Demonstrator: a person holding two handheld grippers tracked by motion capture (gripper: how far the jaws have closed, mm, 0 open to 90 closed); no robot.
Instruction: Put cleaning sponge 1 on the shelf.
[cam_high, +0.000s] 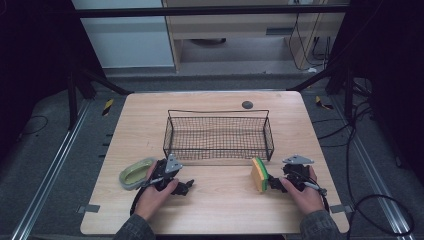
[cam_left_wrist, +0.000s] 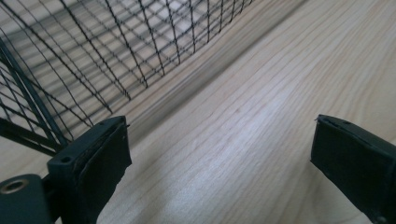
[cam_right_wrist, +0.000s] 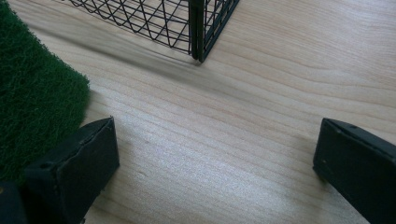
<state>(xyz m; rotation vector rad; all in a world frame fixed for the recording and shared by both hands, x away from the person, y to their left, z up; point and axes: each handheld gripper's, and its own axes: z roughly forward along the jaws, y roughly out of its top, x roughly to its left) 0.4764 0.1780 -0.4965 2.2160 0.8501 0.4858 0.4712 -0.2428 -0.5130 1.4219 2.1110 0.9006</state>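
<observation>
As hands (cam_high: 150, 197) rest, tools (cam_high: 172, 182) seemingly level

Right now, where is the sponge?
In the high view the sponge stands on edge on the table, right of centre, just before the basket's right front corner and beside the open right gripper.

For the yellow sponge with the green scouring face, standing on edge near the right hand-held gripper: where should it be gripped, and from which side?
Probably across the two broad faces of the yellow-and-green sponge, approaching from the right hand-held gripper side: it stands on edge, both faces exposed, and the open jaws sit just beside its green face.
</observation>
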